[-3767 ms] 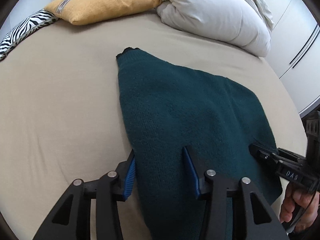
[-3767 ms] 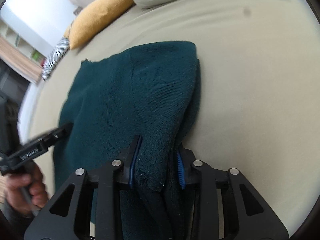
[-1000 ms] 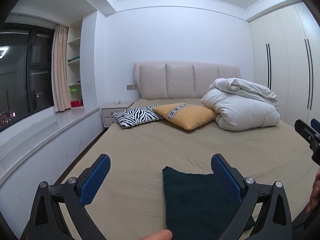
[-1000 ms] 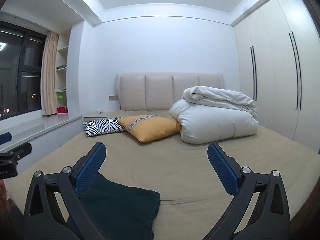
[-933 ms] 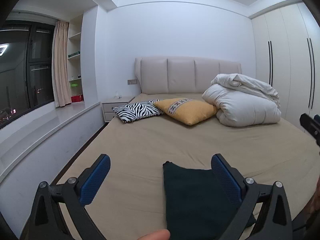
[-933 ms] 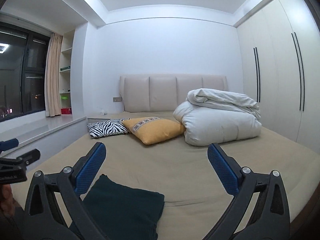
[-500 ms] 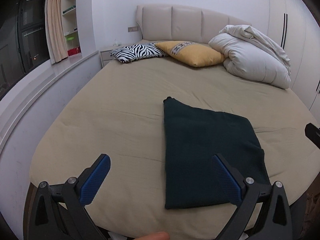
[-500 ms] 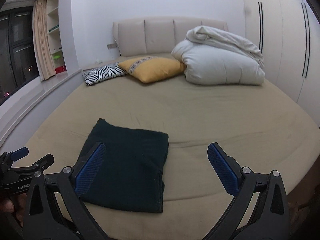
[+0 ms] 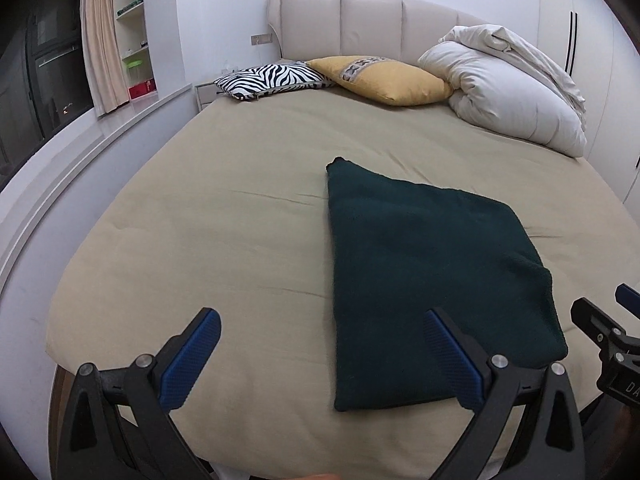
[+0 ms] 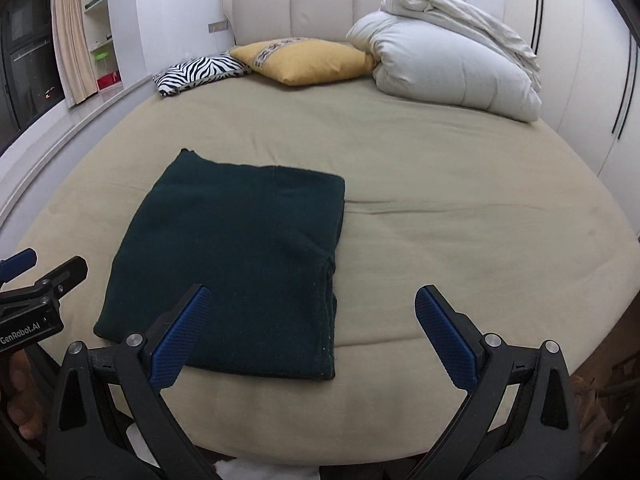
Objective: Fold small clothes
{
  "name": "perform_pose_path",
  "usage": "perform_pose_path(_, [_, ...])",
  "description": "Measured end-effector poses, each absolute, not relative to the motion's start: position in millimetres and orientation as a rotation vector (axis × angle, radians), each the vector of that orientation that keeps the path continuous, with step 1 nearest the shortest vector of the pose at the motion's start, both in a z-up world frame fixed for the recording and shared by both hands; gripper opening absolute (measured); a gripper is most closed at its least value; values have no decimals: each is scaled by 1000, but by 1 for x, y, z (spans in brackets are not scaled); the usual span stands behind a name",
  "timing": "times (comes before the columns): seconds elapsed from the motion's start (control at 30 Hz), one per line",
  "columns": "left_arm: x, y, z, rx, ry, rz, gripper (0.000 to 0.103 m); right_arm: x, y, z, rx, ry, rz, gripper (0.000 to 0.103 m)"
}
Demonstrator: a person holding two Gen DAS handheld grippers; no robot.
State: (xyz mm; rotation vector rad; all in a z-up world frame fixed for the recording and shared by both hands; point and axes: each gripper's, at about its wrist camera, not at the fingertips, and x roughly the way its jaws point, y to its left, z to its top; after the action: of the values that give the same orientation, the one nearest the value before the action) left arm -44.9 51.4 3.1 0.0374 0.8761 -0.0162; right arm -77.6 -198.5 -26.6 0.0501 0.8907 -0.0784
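A dark green knitted garment (image 9: 424,280) lies folded flat in a rough rectangle near the foot of the beige bed (image 9: 240,200); it also shows in the right wrist view (image 10: 240,260). My left gripper (image 9: 320,356) is open and empty, held off the foot of the bed, with its right finger over the garment's near edge. My right gripper (image 10: 310,336) is open and empty, hovering near the garment's near right corner. Each gripper's tip shows at the edge of the other's view.
A zebra-striped pillow (image 9: 272,80), a yellow pillow (image 9: 384,78) and a bundled white duvet (image 9: 508,92) lie by the padded headboard (image 9: 360,24). A window ledge and curtain are on the left, white wardrobes on the right.
Both grippers let go of the garment, opened wide and pulled back. In the last second both views tilted down from the room toward the bed and the folded garment.
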Motion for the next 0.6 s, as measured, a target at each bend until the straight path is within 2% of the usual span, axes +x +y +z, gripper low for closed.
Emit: perform_pose_path(0.6, [-44,50,-4,42,892,-10,103,-77,-189,-24,47,906,-72,103])
